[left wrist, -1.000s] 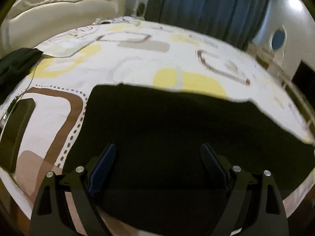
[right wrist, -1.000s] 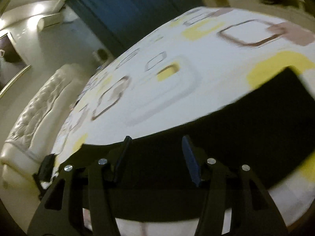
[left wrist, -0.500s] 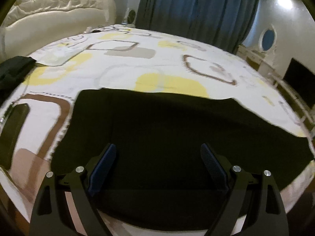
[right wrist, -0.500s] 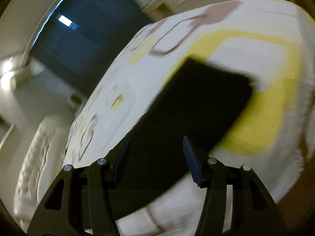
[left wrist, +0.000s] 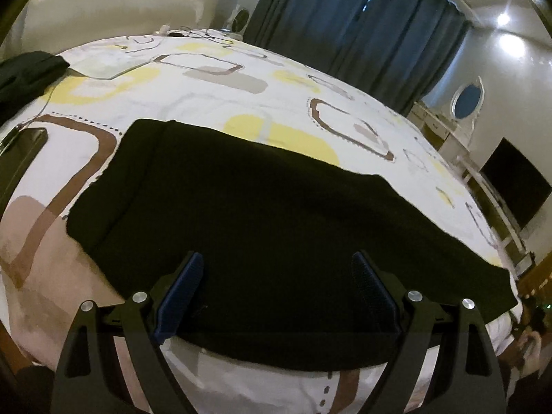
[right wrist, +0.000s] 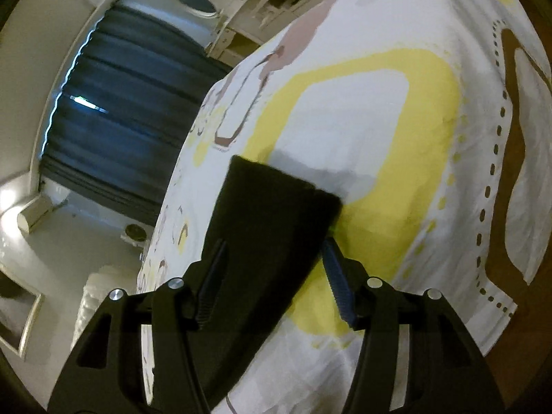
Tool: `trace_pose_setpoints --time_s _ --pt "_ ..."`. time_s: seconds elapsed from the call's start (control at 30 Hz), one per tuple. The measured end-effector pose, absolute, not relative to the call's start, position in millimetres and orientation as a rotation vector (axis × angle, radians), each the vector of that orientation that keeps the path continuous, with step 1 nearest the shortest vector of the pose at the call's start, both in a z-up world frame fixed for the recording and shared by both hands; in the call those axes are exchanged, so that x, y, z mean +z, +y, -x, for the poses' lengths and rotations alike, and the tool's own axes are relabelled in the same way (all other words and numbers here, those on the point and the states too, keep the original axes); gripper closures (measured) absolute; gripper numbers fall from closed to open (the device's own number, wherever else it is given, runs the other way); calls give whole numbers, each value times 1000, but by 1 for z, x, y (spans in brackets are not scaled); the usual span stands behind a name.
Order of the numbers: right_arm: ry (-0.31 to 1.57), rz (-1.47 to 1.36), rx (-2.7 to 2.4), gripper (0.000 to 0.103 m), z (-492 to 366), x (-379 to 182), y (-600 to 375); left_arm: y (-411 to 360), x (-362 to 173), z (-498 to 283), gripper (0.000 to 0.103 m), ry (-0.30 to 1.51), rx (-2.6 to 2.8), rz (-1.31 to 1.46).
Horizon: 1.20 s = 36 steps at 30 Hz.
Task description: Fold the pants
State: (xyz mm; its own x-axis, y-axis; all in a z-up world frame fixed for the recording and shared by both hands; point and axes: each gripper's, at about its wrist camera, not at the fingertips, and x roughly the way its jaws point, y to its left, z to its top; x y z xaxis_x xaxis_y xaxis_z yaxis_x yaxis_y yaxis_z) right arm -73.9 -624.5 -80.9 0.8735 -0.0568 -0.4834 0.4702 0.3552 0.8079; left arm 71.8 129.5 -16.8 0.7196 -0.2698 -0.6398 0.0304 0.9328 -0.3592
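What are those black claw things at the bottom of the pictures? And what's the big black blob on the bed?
Those claws are grippers, pinching tools a person holds, one in each hand. A small camera on each looks out along its two fingers, so you get one picture per hand. The left gripper is wide open and holds nothing. The right gripper is open too, holding nothing. The blob is a pair of black pants, lying flat on the patterned bedspread, waiting to be folded.

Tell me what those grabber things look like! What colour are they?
Both look alike. The left gripper and the right gripper have black arms shaped like open triangles, with shiny silver bolts. Their jaws carry dark blue ridged pads. No cables or sleeves show.
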Motion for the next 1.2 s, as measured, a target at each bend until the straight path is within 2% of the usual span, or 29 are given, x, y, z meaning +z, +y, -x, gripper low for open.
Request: trace_pose_setpoints --time_s 0.1,0.17,0.5,0.7,0.77,0.8,0.97,1.2 --pt "391 -1192 -351 46 73 -85 -627 122 -11 -69 16 745 -186 334" --pt "378 -1201 -338 41 71 -86 -628 113 -10 -69 16 749 -211 321" --pt "394 -1123 -333 42 55 -79 -627 74 -13 -75 16 783 -276 260" --pt "415 -1095 -362 62 57 -81 -629 70 -15 -75 16 786 -267 242" --pt "428 -1076 -374 74 58 -81 -629 69 -14 -75 16 785 -264 236" --pt "431 -1072 -373 77 59 -82 -629 69 -15 -74 16 784 -263 234" --pt "410 -1070 -359 85 63 -81 -627 68 -16 -74 16 786 -263 235" --pt "372 -1004 -330 88 62 -56 -612 63 -21 -75 16 792 -251 199"
